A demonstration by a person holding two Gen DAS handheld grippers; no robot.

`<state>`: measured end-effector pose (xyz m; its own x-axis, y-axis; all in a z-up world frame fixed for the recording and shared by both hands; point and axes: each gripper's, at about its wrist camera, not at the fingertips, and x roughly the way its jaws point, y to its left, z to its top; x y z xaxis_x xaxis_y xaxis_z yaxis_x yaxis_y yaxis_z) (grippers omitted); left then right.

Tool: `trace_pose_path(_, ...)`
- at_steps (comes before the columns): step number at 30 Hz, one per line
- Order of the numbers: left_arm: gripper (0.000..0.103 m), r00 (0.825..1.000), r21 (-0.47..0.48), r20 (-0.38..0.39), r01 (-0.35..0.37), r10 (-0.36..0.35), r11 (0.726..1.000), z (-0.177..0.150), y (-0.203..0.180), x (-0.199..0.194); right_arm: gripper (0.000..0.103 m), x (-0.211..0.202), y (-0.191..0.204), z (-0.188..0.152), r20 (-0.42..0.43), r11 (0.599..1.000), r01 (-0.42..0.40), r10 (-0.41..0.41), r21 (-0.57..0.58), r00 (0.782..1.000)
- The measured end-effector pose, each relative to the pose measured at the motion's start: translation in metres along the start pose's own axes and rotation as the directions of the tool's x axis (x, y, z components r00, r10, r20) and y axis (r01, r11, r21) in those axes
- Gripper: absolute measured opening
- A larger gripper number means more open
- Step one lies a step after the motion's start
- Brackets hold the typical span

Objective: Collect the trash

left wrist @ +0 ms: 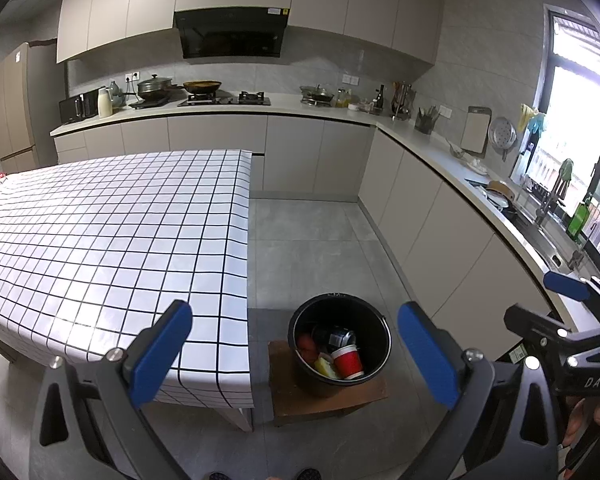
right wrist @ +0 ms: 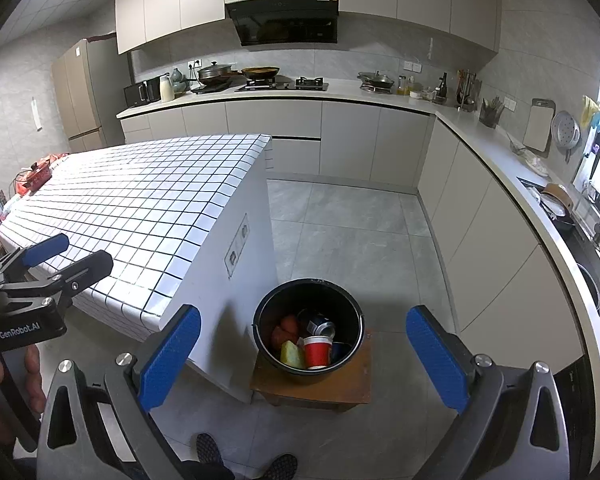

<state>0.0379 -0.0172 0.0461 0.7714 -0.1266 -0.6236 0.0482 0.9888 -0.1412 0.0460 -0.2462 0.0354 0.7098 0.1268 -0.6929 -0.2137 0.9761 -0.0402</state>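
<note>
A black bucket stands on a low wooden stool beside the table. Inside lie a red paper cup, a dark can, a yellow sponge and something red-orange. My left gripper hovers above the bucket, open, nothing between its blue pads. My right gripper hangs open over the same bucket, also holding nothing. Each gripper shows at the edge of the other's view.
The table with a white checked cloth fills the left. Red items sit at its far left end. Kitchen counters with a stove, pots and a sink run along the back and right. Grey floor tiles lie between.
</note>
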Motion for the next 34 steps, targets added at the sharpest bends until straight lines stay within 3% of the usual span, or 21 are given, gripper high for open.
trace_pose_path(20, 0.103, 1.0, 0.008, 0.0, -0.001, 0.001, 1.0, 0.0, 0.001, 0.006, 0.103, 0.004, -0.001, 0.004, -0.006, 1.0, -0.007, 0.007, -0.002, 1.0)
trace_pose_path(34, 0.103, 0.997, 0.009, -0.007, 0.082, -0.082, 0.997, -0.001, 0.005, 0.014, 0.103, 0.009, -0.004, 0.006, -0.009, 1.0, 0.003, -0.003, -0.002, 1.0)
